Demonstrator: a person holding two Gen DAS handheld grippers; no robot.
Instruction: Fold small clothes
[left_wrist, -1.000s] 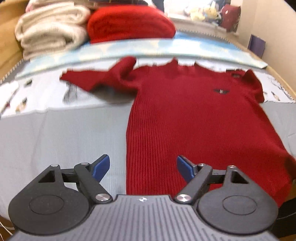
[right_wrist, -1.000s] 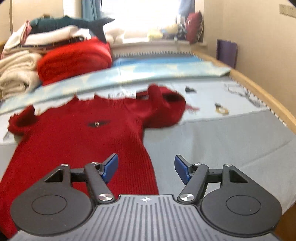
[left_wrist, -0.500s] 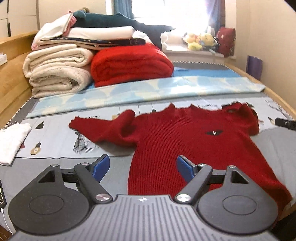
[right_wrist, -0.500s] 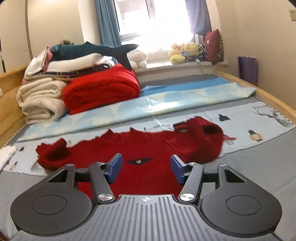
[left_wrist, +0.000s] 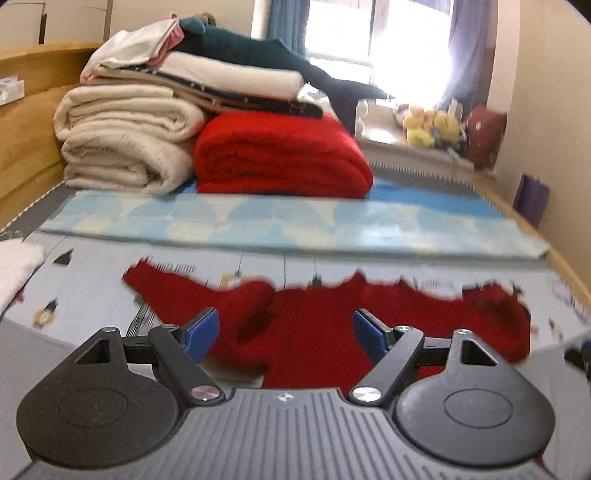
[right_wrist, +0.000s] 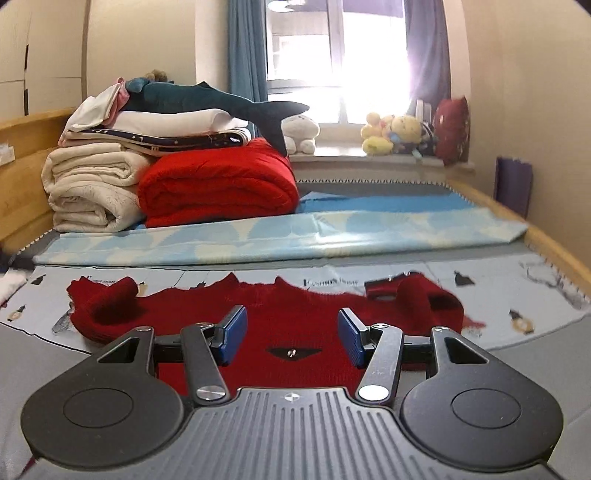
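Left gripper (left_wrist: 286, 330) hangs above the bed, blue pads (left_wrist: 201, 332) spread wide with nothing between them. Past the tips lies the red sweater (left_wrist: 314, 325), spread flat on the pale printed sheet (left_wrist: 92, 295), one sleeve bunched beyond the left pad (the picture is smeared here, so edges look ragged). Further ahead runs a light blue blanket (left_wrist: 295, 225). Beyond that, ahead and left, sits a folded red blanket (left_wrist: 280, 155) just beside a stack of cream bedding (left_wrist: 125, 144). A white cloth (left_wrist: 14, 266) lies far left.
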